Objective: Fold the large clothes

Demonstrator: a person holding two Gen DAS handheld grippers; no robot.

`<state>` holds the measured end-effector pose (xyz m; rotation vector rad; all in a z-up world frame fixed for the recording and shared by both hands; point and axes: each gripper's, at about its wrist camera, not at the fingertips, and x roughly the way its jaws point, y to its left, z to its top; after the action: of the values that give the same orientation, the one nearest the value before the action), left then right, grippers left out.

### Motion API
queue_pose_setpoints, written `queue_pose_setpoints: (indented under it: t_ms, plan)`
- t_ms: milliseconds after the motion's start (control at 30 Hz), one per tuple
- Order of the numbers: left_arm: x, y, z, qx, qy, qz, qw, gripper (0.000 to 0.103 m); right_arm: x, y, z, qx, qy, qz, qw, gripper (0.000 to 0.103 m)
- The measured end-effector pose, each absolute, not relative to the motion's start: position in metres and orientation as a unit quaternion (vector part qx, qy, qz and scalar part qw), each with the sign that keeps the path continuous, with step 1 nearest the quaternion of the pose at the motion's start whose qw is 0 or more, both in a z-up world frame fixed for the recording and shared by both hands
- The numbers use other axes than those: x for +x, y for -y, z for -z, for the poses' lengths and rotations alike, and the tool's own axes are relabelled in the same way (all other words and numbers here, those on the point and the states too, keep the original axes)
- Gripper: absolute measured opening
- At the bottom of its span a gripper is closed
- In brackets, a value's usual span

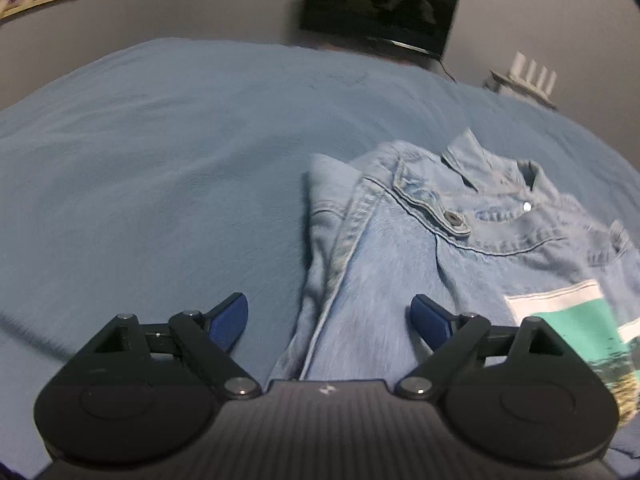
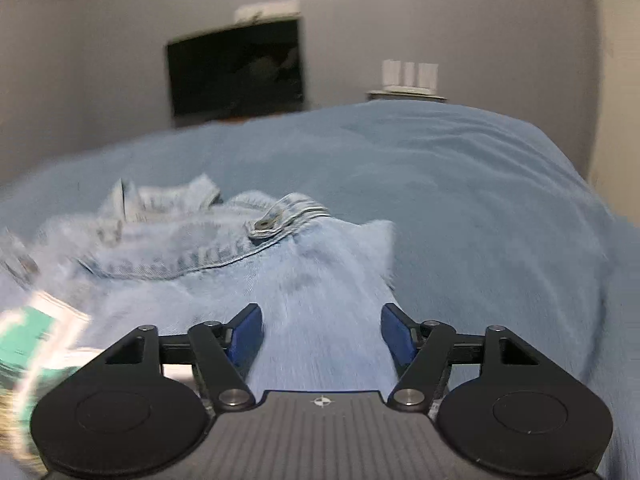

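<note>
A light blue denim jacket (image 1: 432, 240) lies on the blue bed cover, collar toward the far side, its sides folded in over the back. It carries a white and teal printed patch (image 1: 576, 316). My left gripper (image 1: 328, 320) is open and empty, just above the jacket's left folded edge. In the right wrist view the jacket (image 2: 248, 264) fills the lower left, and the patch (image 2: 36, 332) shows at the left edge. My right gripper (image 2: 322, 332) is open and empty above the jacket's right folded edge. Both views are motion-blurred.
The blue bed cover (image 1: 160, 160) spreads wide around the jacket. A dark TV screen (image 1: 380, 4) hangs on the grey wall behind the bed. A small shelf with white objects (image 1: 528, 80) stands right of it.
</note>
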<state>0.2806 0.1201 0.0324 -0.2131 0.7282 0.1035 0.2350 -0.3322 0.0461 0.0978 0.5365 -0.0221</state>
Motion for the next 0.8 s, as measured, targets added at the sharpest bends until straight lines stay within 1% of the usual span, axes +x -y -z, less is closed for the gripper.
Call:
queue_pose_setpoints:
  t_ms: [67,167,267,333,400,500,567,667,800]
  plan:
    - [0.26,-0.118,-0.043,-0.113,-0.339,-0.054,0.933,0.089,0.202,0.348,-0.052,0.1,-0.256,0.017,0.961,0.078]
    - [0.213,-0.118,-0.046,-0.136,-0.328,-0.034,0.934,0.089,0.159,0.358,-0.055,0.161,-0.264,0.007,0.951,0.08]
    - [0.172,-0.121,-0.034,-0.19,-0.335,-0.021,0.923,0.09,0.13,0.357,-0.054,0.205,-0.275,-0.014,0.939,0.083]
    - [0.156,-0.118,-0.023,-0.205,-0.347,-0.013,0.915,0.089,0.114,0.353,-0.049,0.228,-0.283,-0.026,0.931,0.084]
    - [0.152,-0.112,-0.016,-0.2,-0.36,0.0,0.911,0.089,0.101,0.348,-0.04,0.244,-0.296,-0.031,0.923,0.087]
    - [0.155,-0.104,-0.013,-0.199,-0.332,0.038,0.921,0.09,0.098,0.34,-0.025,0.249,-0.316,-0.042,0.915,0.087]
    - [0.158,-0.105,-0.007,-0.232,-0.307,0.059,0.921,0.091,0.101,0.338,-0.021,0.24,-0.303,-0.042,0.921,0.088]
    - [0.167,-0.111,0.006,-0.278,-0.309,0.08,0.906,0.091,0.103,0.343,-0.016,0.248,-0.28,-0.033,0.927,0.092]
    - [0.176,-0.117,0.013,-0.308,-0.296,0.087,0.9,0.092,0.118,0.348,-0.012,0.254,-0.26,-0.029,0.931,0.094]
